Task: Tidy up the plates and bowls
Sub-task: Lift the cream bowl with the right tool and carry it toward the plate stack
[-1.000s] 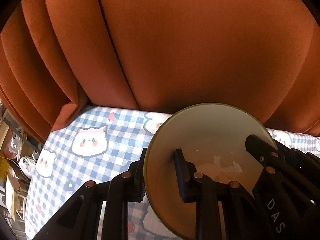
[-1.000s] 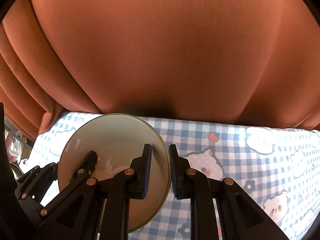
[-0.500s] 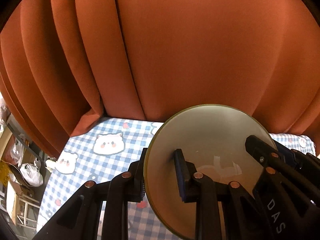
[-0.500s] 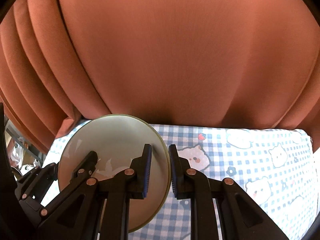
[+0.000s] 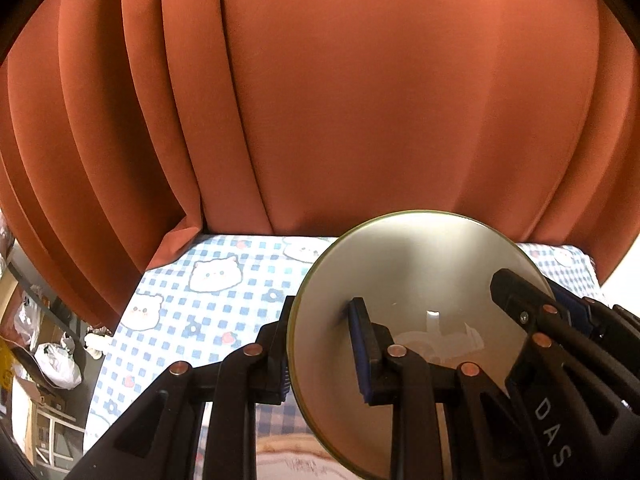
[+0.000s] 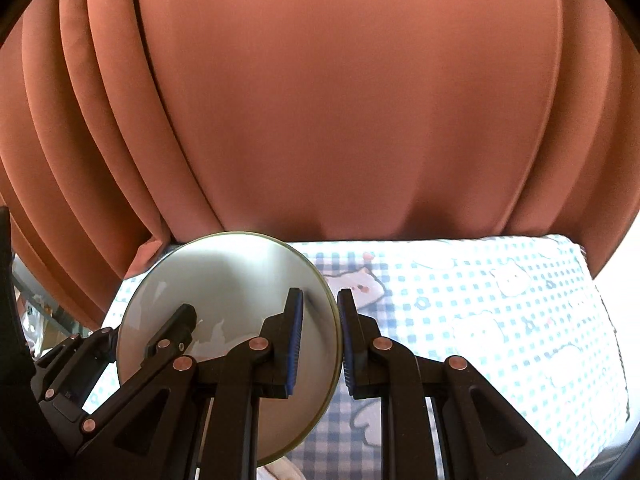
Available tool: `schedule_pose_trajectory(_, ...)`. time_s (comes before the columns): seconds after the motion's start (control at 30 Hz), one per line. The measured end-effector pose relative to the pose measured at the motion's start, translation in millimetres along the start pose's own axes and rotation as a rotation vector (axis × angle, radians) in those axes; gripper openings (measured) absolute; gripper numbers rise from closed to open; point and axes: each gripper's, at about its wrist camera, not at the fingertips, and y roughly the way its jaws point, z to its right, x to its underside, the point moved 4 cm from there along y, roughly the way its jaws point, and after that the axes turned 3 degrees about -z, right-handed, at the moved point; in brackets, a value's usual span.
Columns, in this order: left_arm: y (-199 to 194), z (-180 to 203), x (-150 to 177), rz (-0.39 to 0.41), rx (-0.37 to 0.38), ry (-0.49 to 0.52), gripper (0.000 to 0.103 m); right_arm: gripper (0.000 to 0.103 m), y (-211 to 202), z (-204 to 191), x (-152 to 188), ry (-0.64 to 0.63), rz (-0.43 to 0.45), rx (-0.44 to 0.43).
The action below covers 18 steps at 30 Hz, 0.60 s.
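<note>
Checked blue-and-white cloth with cartoon cats covers the table (image 5: pixel 224 300), and rust-orange curtains hang behind it across the whole upper part of both frames. Nearest the lens in the left wrist view, the left claw (image 5: pixel 320 344) is clamped on the left rim of a pale, shallow bowl (image 5: pixel 420 280), one finger outside the wall and one inside, low and right of centre in the frame. In the right wrist view the right claw (image 6: pixel 320 340) pinches the opposite rim of the same bowl (image 6: pixel 224 288), which sits lower left there, with the left claw's finger showing inside it. So both claws are closed on one bowl, held up off the cloth and tilted toward the cameras. At the very bottom of the left view, just under the bowl, a pale patterned edge (image 5: pixel 288 460) shows; it may be another dish, but too little is visible to tell. Beyond the bowl the cloth runs back bare to the curtains (image 6: pixel 360 100). My reading: the step in hand is carrying the bowl to its spot. Next it needs levelling and a steady two-handed descent, with both claws releasing only once it rests.
</note>
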Motion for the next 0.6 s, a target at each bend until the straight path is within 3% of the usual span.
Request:
schedule_pose_trajectory(0.3, -28, 26, 34, -0.001, 0.036, 0.052, 0.024, 0.021, -48, 24, 40, 0.025, 0.002, 0.040)
schedule_pose_trajectory(0.6, -40, 54, 68, -0.023, 0.036, 0.057, 0.025, 0.021, -70, 58, 76, 0.032, -0.015, 0.022)
